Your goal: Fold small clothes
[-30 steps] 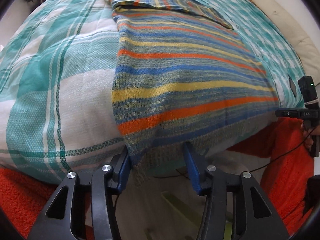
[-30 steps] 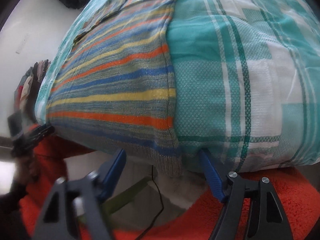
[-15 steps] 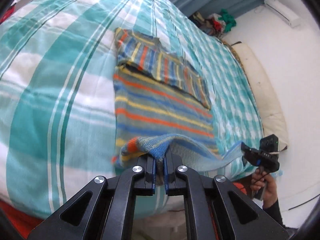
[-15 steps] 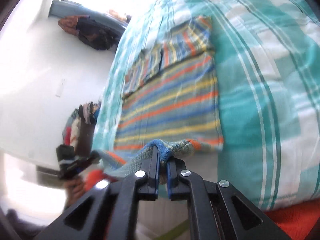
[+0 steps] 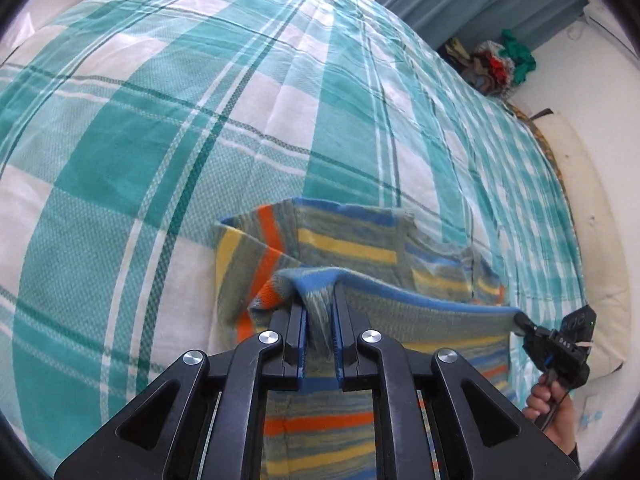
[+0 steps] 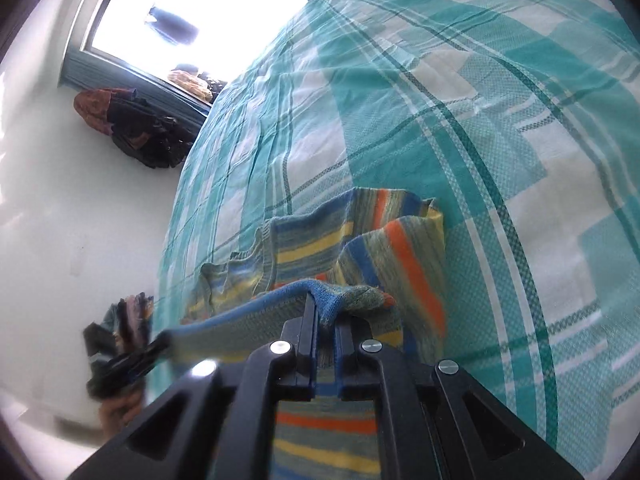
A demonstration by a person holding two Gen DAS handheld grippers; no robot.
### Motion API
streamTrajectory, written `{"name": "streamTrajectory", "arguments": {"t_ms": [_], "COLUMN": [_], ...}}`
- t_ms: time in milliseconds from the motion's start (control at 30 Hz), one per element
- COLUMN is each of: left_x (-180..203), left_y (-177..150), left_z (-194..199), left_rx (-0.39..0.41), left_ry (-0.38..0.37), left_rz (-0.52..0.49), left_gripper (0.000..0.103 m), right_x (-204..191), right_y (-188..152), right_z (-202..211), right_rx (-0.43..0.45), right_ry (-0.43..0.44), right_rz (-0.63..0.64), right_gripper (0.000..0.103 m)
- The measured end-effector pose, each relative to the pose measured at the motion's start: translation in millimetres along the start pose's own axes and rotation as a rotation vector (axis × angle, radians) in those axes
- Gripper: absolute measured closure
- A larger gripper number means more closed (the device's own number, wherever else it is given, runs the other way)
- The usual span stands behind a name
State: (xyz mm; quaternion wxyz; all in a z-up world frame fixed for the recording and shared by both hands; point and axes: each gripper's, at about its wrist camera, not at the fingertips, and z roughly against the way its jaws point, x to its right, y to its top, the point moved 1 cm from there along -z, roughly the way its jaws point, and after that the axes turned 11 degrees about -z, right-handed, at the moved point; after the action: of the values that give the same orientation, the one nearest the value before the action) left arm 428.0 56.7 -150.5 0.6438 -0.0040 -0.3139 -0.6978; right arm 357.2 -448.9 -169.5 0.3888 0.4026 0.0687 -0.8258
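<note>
Fingers point(image 5: 298, 332), left gripper point(image 5: 320, 330): clamped on hem corner of striped sweater point(image 5: 348, 246), jaws having just eased slightly. Hem runs taut toward 3 o'clock to right gripper point(image 5: 520, 320); the garment lies at 12 o'clock on plaid bedspread point(image 5: 160, 140).

Right view: right gripper point(image 6: 326, 326) likewise pinches hem, likewise just eased; sweater point(image 6: 320, 240) stretches toward 9 o'clock to left gripper point(image 6: 160, 344).

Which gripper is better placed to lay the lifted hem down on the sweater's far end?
Neither clearly. The left gripper and right gripper each pinch a corner of the striped sweater, with its hem stretched between them, so both should probably lower together onto the bedspread.
</note>
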Motion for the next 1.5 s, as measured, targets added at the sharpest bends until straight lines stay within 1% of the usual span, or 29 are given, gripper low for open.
{"name": "streamTrajectory", "arguments": {"t_ms": [33, 67, 133, 200, 267, 333, 367, 400, 433, 467, 533, 567, 633, 667, 733, 833, 900, 967, 1000, 1033, 1067, 1100, 1133, 1167, 1233, 1333, 1400, 1433, 1500], "left_x": [-6.6, -13.2, -20.6, -11.9, 8.6, 33.0, 44.9, 53.3, 60.1, 63.5, 59.0, 54.1, 46.0, 46.1, 55.4, 70.7, 65.4, 51.3, 43.4, 35.7, 27.9, 22.3, 17.7, 14.9, 12.8, 8.6, 0.7, -2.7, -6.2], "left_y": [3.7, 6.1, 4.2, -4.0, -16.2, -26.1, -27.8, -26.9, -20.0, -10.6, 14.8, 23.8, 31.0, 27.7, 6.1, -50.5, -94.5, -127.3, -138.2, -146.0, -152.4, -156.5, -160.1, -163.6, -171.5, -180.6, -190.0, -196.1, -203.0], "left_z": [2.9, 11.3, 35.7, 53.0, 50.6, 26.4, 8.6, -8.4, -24.9, -35.9, -42.1, -37.4, -20.0, -9.3, 12.1, 26.9, 25.4, 26.7, 37.0, 49.4, 62.8, 76.1, 87.3, 96.0, 102.6, 87.4, 66.9, 65.0, 66.7], "left_rx": [0.024, 0.062, 0.138, 0.14, 0.064, -0.074, -0.136, -0.171, -0.184, -0.173, -0.104, -0.063, -0.001, 0.015, 0.026, -0.014, -0.093, -0.143, -0.124, -0.109, -0.09, -0.064, -0.033, -0.001, 0.046, 0.053, 0.0, 0.025, 0.069], "left_ry": [0.013, 0.019, 0.019, 0.012, -0.04, -0.108, -0.117, -0.092, -0.046, 0.003, 0.071, 0.081, 0.06, 0.029, 0.006, -0.014, 0.046, 0.11, 0.134, 0.162, 0.171, 0.171, 0.181, 0.203, 0.28, 0.39, 0.43, 0.442, 0.455], "left_rz": [0.025, 0.046, 0.039, -0.063, -0.213, -0.326, -0.366, -0.4, -0.417, -0.412, -0.335, -0.282, -0.201, -0.203, -0.29, -0.451, -0.494, -0.501, -0.491, -0.465, -0.426, -0.386, -0.352, -0.331, -0.318, -0.312, -0.306, -0.305, -0.302], "left_gripper": [0.076, 0.064, 0.061, 0.061, 0.061, 0.061, 0.061, 0.061, 0.061, 0.062, 0.062, 0.062, 0.062, 0.062, 0.062, 0.056, 0.056, 0.067, 0.067, 0.063, 0.055, 0.05, 0.039, 0.029, 0.018, 0.013, 0.009, 0.005, 0.002], "right_x": [3.2, 5.6, 3.3, -12.7, -32.7, -46.1, -49.3, -53.4, -59.2, -64.5, -76.3, -79.6, -84.6, -88.1, -96.5, -95.8, -73.3, -34.3, -12.8, 0.9, 8.3, 12.4, 14.0, 14.0, 17.2, 29.7, 36.9, 38.7, 35.6], "right_y": [6.4, 9.8, 12.5, 4.5, -13.1, -29.6, -34.9, -34.6, -29.5, -21.5, -1.1, 7.1, 12.1, 10.8, -10.3, -62.7, -101.8, -129.4, -136.9, -140.5, -142.5, -144.6, -147.4, -152.3, -165.9, -188.7, -204.0, -211.5, -220.8], "right_z": [-0.9, 3.6, 16.8, 23.1, 11.4, -14.1, -31.4, -49.1, -63.7, -73.4, -75.3, -70.3, -54.3, -46.2, -28.1, -7.3, -1.3, 2.9, 8.1, 20.7, 36.3, 49.0, 61.5, 74.1, 86.8, 79.0, 72.5, 73.7, 69.3], "right_rx": [0.03, 0.061, 0.084, 0.022, -0.118, -0.265, -0.32, -0.339, -0.319, -0.258, -0.074, -0.007, 0.036, 0.031, -0.003, -0.11, -0.197, -0.24, -0.24, -0.21, -0.166, -0.13, -0.089, -0.04, 0.021, 0.071, 0.136, 0.188, 0.229], "right_ry": [0.0, 0.009, 0.029, 0.009, -0.028, -0.076, -0.107, -0.144, -0.169, -0.189, -0.233, -0.235, -0.175, -0.16, -0.169, -0.146, -0.15, -0.267, -0.318, -0.308, -0.314, -0.344, -0.347, -0.325, -0.28, -0.303, -0.322, -0.318, -0.355], "right_rz": [-0.009, -0.013, 0.017, 0.124, 0.26, 0.344, 0.365, 0.384, 0.4, 0.41, 0.399, 0.366, 0.318, 0.331, 0.438, 0.605, 0.665, 0.701, 0.691, 0.665, 0.629, 0.594, 0.564, 0.54, 0.49, 0.452, 0.442, 0.459, 0.515], "right_gripper": [0.087, 0.075, 0.073, 0.073, 0.073, 0.073, 0.073, 0.073, 0.073, 0.074, 0.076, 0.074, 0.073, 0.073, 0.073, 0.069, 0.063, 0.063, 0.063, 0.066, 0.067, 0.062, 0.059, 0.058, 0.053, 0.049, 0.048, 0.047, 0.045]}}
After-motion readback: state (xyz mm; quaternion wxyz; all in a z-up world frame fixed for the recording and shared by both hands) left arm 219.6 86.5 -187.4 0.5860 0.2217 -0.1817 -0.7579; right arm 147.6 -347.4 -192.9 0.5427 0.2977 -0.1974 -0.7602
